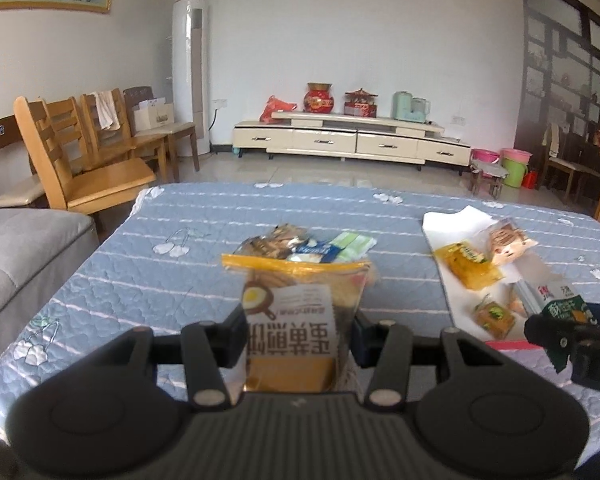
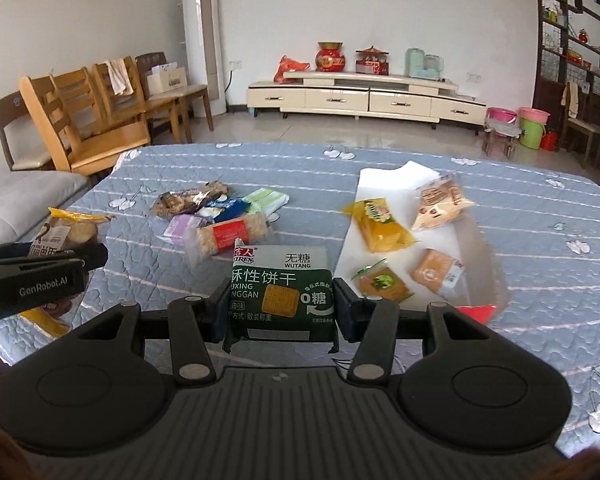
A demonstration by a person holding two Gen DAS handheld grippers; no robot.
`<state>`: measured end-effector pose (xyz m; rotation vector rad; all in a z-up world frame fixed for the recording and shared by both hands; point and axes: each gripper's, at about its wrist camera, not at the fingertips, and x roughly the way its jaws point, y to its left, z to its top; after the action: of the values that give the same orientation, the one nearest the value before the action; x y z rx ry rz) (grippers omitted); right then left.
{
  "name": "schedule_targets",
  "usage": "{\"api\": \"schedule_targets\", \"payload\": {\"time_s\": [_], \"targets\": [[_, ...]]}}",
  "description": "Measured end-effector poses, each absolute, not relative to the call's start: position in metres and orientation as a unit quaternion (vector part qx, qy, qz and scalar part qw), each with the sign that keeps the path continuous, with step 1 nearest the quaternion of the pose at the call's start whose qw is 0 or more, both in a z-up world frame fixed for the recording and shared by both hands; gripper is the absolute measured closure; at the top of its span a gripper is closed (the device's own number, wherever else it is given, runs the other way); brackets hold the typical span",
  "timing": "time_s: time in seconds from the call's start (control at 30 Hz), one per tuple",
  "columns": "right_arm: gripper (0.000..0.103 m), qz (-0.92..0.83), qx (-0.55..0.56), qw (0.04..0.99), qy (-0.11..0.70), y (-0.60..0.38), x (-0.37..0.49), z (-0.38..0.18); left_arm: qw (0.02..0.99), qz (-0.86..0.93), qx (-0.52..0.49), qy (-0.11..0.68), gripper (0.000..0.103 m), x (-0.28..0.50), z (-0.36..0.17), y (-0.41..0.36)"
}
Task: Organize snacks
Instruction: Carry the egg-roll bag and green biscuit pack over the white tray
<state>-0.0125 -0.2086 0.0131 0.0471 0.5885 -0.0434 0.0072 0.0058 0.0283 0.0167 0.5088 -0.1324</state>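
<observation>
yellow pancake pack [image 1: 296, 320] clenched in left claw [image 1: 300, 340], green biscuit pack [image 2: 282, 296] in right claw [image 2: 280, 308], seemingly above table [image 2: 520, 240]

Bright, even daylight throughout, strongest from the right; pale glare across the tiled floor [image 1: 300, 168] and a washed-out haze over the shelving wall [image 1: 560, 60]; soft shadows only, under the gripper bodies on the blue quilted cloth [image 2: 520, 208]; strong fisheye bowing at the edges, dark vignetted corners; slight motion blur on the white tray [image 2: 476, 240]; mildly soft focus overall.
</observation>
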Motion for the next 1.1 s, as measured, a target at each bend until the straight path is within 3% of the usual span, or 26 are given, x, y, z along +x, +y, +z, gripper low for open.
{"api": "schedule_targets", "payload": {"time_s": [1.1], "targets": [[0.04, -0.127, 0.058, 0.959, 0.249, -0.27, -0.037, 0.022, 0.96, -0.156, 0.037, 0.23, 0.054, 0.006, 0.053, -0.078]]}}
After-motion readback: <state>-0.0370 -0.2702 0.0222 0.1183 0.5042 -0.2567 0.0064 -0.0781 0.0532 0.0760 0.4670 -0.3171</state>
